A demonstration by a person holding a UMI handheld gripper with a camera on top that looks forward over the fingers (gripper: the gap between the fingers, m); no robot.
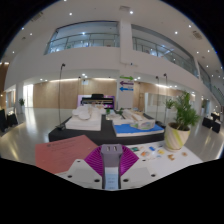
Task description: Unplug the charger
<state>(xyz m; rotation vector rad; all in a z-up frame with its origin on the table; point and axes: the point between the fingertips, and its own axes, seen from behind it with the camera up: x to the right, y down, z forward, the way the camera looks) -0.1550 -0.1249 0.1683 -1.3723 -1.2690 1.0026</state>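
My gripper [111, 158] is shut on a grey block-shaped charger [111, 153], with a magenta pad [96, 160] pressed against each side of it. The charger's pale body runs back between the fingers toward me. No socket or power strip shows around it. The charger is held over the near edge of a white table [165, 160].
A pink mat [65, 152] lies on the table left of the fingers, and small coloured items [150, 152] lie to the right. Beyond is a large atrium with white sofas [86, 118], a blue low table [135, 127] and a potted plant [181, 122].
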